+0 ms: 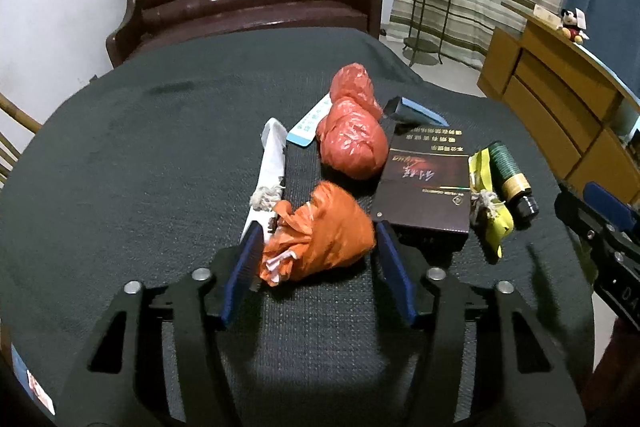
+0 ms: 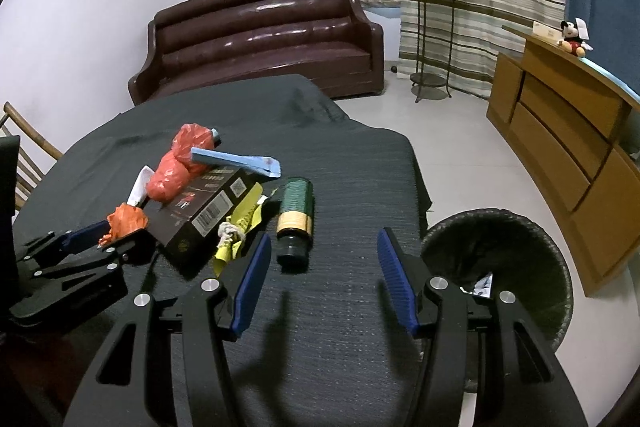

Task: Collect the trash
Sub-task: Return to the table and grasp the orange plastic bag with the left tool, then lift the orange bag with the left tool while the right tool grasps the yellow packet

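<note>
A crumpled orange plastic bag (image 1: 320, 231) lies on the dark-clothed table (image 1: 160, 147) between the blue pads of my left gripper (image 1: 319, 229), which press its two sides. In the right wrist view the same gripper (image 2: 116, 237) holds the orange bag (image 2: 124, 221) at far left. Beyond lie a red bag (image 1: 352, 143), a dark carton (image 1: 424, 183), a yellow wrapper (image 1: 490, 211), a green bottle (image 2: 294, 215) and a white paper strip (image 1: 272, 163). My right gripper (image 2: 325, 235) stands open over bare cloth just short of the bottle's cap. A dark woven bin (image 2: 520, 267) sits on the floor right of the table.
A brown leather sofa (image 2: 260, 43) stands behind the table. A wooden cabinet (image 2: 568, 131) lines the right wall, and a metal plant stand (image 2: 434, 27) is by the curtain. A wooden chair (image 2: 24, 147) is at the table's left. A blue flat box (image 2: 236, 161) lies on the carton.
</note>
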The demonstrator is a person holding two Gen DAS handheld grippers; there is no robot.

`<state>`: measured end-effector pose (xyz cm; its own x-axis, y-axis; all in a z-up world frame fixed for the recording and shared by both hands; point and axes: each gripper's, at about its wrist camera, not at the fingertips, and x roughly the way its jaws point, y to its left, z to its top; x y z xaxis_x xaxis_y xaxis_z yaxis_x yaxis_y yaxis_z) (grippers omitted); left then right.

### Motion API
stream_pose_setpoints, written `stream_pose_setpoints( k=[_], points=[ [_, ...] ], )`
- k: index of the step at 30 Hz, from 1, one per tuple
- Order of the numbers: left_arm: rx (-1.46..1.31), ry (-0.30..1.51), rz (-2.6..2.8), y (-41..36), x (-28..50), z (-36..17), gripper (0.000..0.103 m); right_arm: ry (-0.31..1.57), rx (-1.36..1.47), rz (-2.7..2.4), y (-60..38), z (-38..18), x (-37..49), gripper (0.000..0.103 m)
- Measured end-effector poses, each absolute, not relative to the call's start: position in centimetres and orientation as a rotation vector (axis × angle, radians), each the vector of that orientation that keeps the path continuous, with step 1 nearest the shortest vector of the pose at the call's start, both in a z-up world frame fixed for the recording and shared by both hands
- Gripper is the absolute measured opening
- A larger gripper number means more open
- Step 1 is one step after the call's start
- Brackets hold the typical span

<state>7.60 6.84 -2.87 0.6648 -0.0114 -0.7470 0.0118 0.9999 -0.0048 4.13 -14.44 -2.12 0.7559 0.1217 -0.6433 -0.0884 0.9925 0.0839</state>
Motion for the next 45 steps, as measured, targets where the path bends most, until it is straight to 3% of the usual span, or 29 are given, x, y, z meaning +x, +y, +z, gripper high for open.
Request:
stream_pose_setpoints(
  k=[8,21,33,38,45],
  points=[
    [0.022,0.806,-0.028,7.2,7.2,-2.9,0.046,0.716,0.035,0.126,-13.4,-2.3,4.5,0.055],
    [-0.035,0.733,-0.016,9.8,5.5,0.0,0.045,0.708,0.007,0.168,-10.9,-1.7,4.6,0.055],
    [-0.069,0.739,0.081,14.5,5.6,-0.1,0.045,0.767,-0.050,0.200,-7.9,-2.7,5.8,0.038],
    [-0.083,0.748,0.083,15.3,5.7,-0.4,0.045,0.801,-0.057,0.183,-7.4,-3.2,6.3,0.036],
    [-0.098,0.761,0.067,15.5,6.0,-0.9,0.045,0.845,-0.065,0.179,-7.1,-3.7,6.9,0.020]
  ],
)
